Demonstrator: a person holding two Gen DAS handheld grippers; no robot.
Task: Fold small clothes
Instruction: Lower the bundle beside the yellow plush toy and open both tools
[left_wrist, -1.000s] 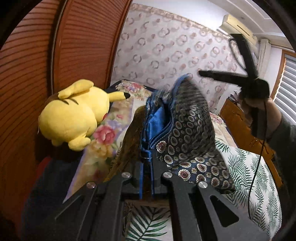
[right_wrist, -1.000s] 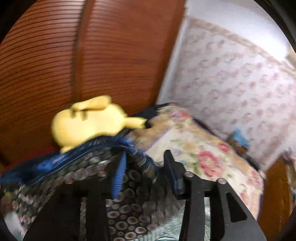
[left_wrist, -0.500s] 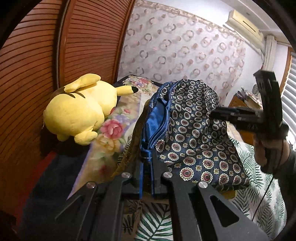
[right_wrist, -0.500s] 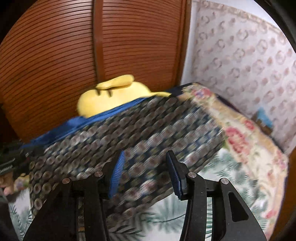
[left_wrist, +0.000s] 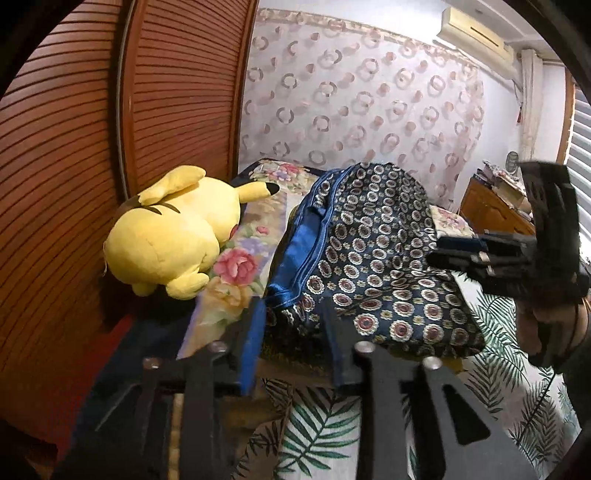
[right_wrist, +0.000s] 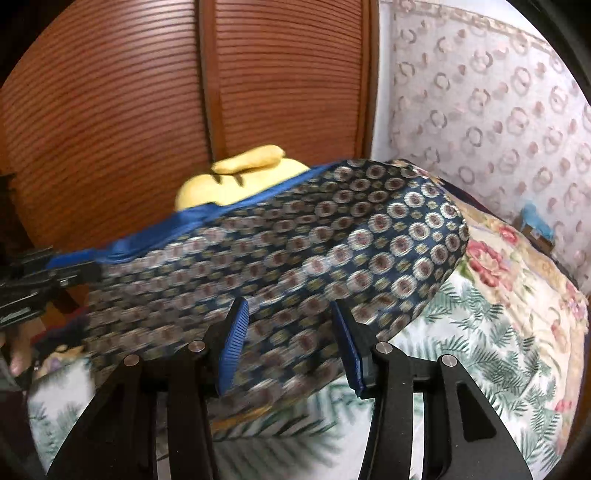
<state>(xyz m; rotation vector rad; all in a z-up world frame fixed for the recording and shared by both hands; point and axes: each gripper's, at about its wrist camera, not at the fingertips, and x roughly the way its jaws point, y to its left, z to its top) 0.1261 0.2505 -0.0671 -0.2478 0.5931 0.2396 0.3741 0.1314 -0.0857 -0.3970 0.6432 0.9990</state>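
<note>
A navy garment (left_wrist: 373, 266) with round medallions and a shiny blue lining edge lies humped on the bed. My left gripper (left_wrist: 295, 332) is at its near edge. The jaws are opening, and the cloth's edge lies between the blue pads (left_wrist: 255, 332) without being pressed. In the left wrist view my right gripper (left_wrist: 439, 251), held by a hand, hovers at the garment's right side. From the right wrist view, the right gripper (right_wrist: 290, 339) stands open just over the garment (right_wrist: 332, 251), with nothing pinched. The left gripper (right_wrist: 74, 275) shows at the far left edge.
A yellow plush toy (left_wrist: 173, 236) lies on a floral quilt (left_wrist: 236, 266) left of the garment, against brown louvred wardrobe doors (left_wrist: 74, 147). A leaf-print sheet (left_wrist: 321, 424) covers the near bed. A wooden dresser (left_wrist: 495, 214) stands at the right.
My left jaws have parted and let go of the garment's blue edge. The garment has dropped from its raised fold and settled lower. The right gripper has come down beside it.
</note>
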